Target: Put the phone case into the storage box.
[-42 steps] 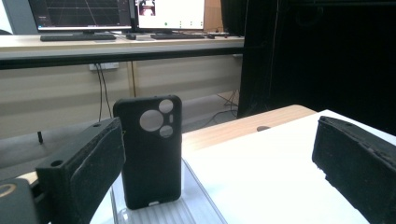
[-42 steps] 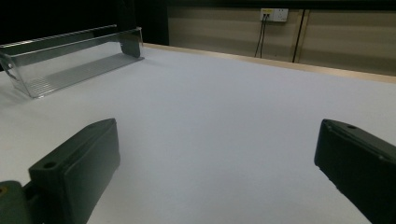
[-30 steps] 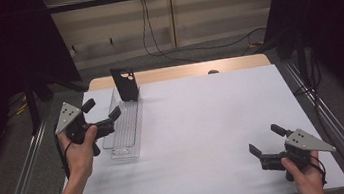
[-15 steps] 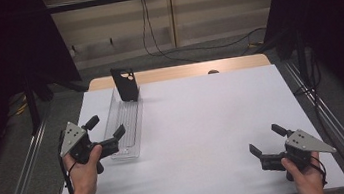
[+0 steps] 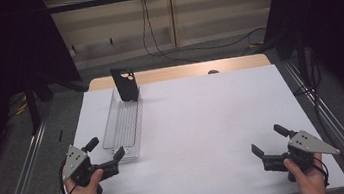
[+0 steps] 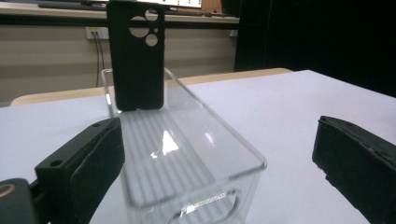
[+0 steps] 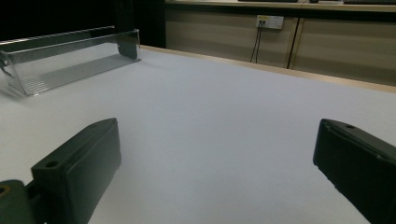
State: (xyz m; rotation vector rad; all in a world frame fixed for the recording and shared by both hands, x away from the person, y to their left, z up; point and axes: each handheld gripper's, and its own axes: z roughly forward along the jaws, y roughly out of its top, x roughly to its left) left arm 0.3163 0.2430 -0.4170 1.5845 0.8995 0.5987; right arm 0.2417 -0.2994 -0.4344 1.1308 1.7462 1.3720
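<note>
Tray [image 5: 124, 126], a long clear plastic one, lies lengthwise on the left part of the white desk [image 5: 203, 123], its near short end facing the left tongs [image 5: 108, 156]. A black phone case [image 5: 125, 84] stands upright at the tray's far end, leaning on the end wall, camera cut-outs uppermost; I judge it was propped there so it stays visible and easy to take from above.

In the left gripper view the tray's near end wall [image 6: 196, 196] sits between the two jaws, which stand wide and touch nothing. That placing looks to me like a line-up for clamping the end wall or sliding the tray, though neither is begun. One jaw is close beside the tray's near corner in the high view.

Right tongs [image 5: 270, 147] rest low near the desk's front right corner, jaws wide and holding nothing, well apart from tray and case.

Open room is generous: the whole middle and right of the desk is bare. The tray runs near the left edge, so any push leftward risks the drop; rightward or toward the person is safer.
</note>
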